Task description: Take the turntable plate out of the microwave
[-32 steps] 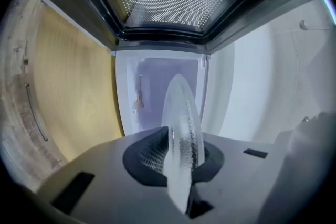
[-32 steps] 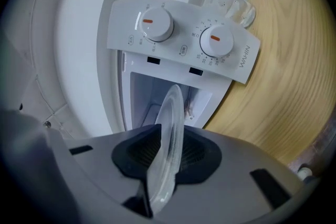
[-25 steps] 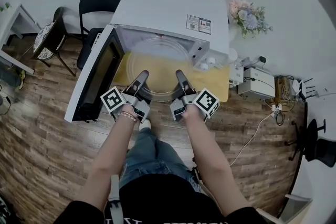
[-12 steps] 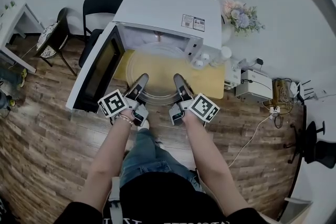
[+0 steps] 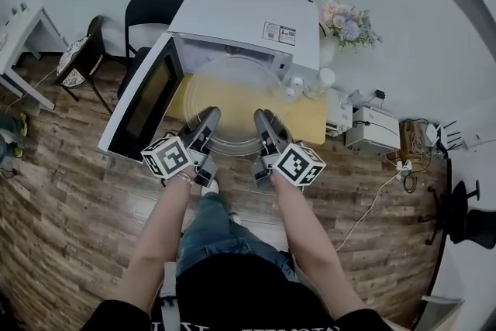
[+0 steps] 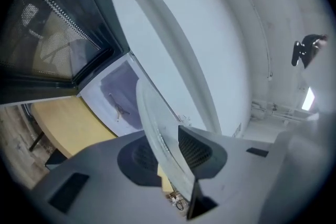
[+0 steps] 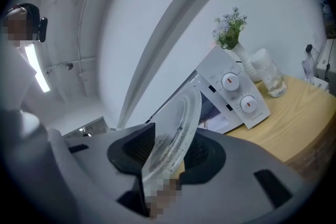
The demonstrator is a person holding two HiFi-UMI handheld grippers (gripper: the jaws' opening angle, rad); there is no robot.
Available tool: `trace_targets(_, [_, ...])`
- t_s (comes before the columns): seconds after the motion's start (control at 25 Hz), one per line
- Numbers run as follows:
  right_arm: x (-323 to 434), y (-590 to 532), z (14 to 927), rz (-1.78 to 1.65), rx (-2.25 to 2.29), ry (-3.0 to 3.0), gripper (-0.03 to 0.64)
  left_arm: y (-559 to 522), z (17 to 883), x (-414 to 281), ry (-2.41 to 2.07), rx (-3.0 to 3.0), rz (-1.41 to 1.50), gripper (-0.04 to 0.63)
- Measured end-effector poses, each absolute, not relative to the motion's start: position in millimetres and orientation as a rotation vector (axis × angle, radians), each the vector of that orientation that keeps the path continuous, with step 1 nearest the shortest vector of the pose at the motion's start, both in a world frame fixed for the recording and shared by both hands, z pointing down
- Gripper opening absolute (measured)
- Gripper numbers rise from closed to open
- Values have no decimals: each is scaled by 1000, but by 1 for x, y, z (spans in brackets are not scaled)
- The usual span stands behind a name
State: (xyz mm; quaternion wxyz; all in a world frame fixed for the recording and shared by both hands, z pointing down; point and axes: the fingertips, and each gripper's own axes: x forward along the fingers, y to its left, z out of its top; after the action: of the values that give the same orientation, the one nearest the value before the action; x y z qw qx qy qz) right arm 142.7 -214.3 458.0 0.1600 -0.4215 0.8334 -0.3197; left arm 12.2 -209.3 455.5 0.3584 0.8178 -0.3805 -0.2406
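The clear glass turntable plate (image 5: 232, 98) hangs in front of the open white microwave (image 5: 248, 15), over the yellow table (image 5: 310, 118). My left gripper (image 5: 208, 122) grips the plate's near rim on the left and my right gripper (image 5: 262, 123) grips it on the right. In the left gripper view the plate's edge (image 6: 157, 123) runs between the left gripper's (image 6: 168, 152) pads. The right gripper view shows the rim (image 7: 178, 128) between the right gripper's (image 7: 165, 152) pads. Both pairs of jaws are opening slightly with the plate still between them.
The microwave door (image 5: 143, 101) stands open to the left. A vase of flowers (image 5: 346, 23) and a glass (image 5: 322, 80) sit at the microwave's right, near its dial panel (image 7: 236, 94). A black chair (image 5: 151, 12) stands behind, and a white box (image 5: 374, 128) with cables sits at the right.
Both grippers have drawn the plate up and back out of the cavity towards me. The plate now hangs outside the microwave, and both grippers have rolled.
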Motion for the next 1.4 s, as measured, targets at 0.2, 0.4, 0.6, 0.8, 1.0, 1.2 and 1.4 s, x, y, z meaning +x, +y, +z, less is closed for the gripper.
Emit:
trace_targets(0.2, [146,-210,435,-801,-1218,2425,153,-205,434,17,-990,2184,-633,87])
trace_targets(0.4, [151,-212,409,-681,-1226,2463,159,-208,411,22,-975,2241,-672,92])
trace_targets(0.6, [154,-224,390,-608,-1223,2464,163,-222,390,27,-967,2308,-665,96])
trace_targets(0.8, [157,-248,367,-529,-1237,2451,166,-249,368,31,-934,2364,-663,100])
trace_targets(1.0, [157,-269,342,-444,-1253,2448,166,-273,345,30,-904,2409,-701,101])
trace_targets(1.2, [160,-285,320,-367,-1259,2428,166,-293,323,33,-869,2474,-722,104])
trace_targets(1.4, [158,-301,304,-315,-1254,2385,166,-311,303,32,-850,2554,-718,107])
